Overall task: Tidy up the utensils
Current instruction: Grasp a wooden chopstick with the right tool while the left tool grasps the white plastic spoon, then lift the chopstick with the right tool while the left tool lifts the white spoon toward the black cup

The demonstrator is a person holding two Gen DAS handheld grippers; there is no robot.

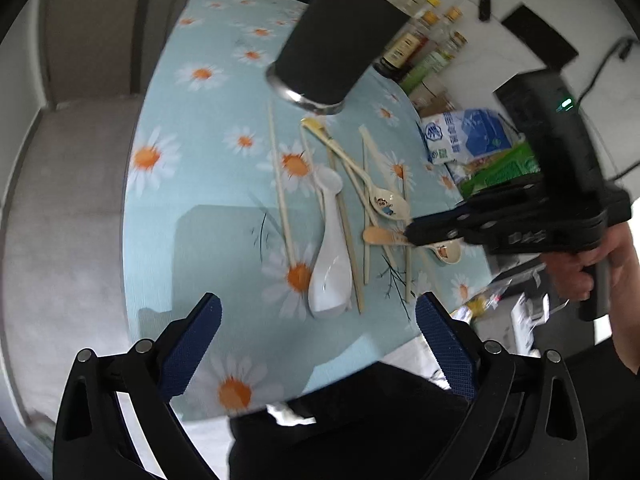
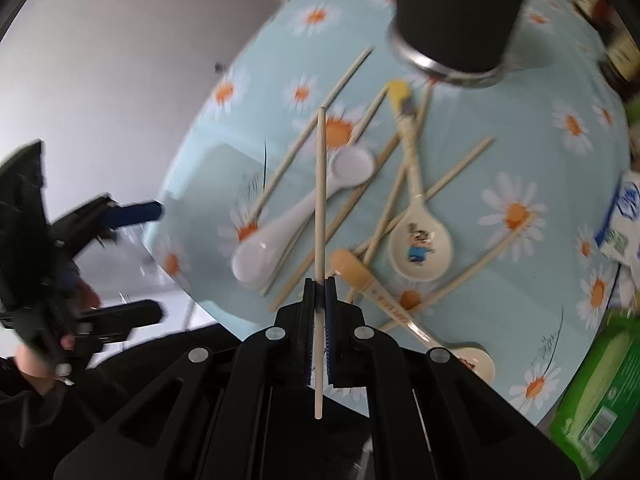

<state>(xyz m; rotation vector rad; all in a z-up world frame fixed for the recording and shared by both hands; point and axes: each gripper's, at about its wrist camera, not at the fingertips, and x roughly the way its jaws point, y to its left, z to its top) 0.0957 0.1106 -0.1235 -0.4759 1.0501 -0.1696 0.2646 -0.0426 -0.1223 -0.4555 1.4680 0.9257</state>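
My right gripper (image 2: 319,285) is shut on a pale chopstick (image 2: 320,200), which runs straight out through the pads, above the other utensils. Below it on the daisy tablecloth (image 2: 520,128) lie several chopsticks, a white ceramic spoon (image 2: 280,236), a cartoon spoon (image 2: 420,244) and a tan-handled spoon (image 2: 352,268). A black cylindrical holder (image 2: 460,12) stands at the far side. My left gripper (image 1: 319,302) hangs open over the table's near edge with nothing between its blue pads, just short of the white spoon (image 1: 330,268). The right gripper (image 1: 416,234) shows from the side, over the spoons, with the holder (image 1: 336,40) beyond.
A milk carton (image 1: 464,136) and a green package (image 1: 500,168) sit at the table's right side. Spice bottles (image 1: 424,32) line the wall behind the holder. The round table's edge (image 1: 132,208) drops off to grey floor on the left. A person's hand (image 1: 580,268) holds the right gripper.
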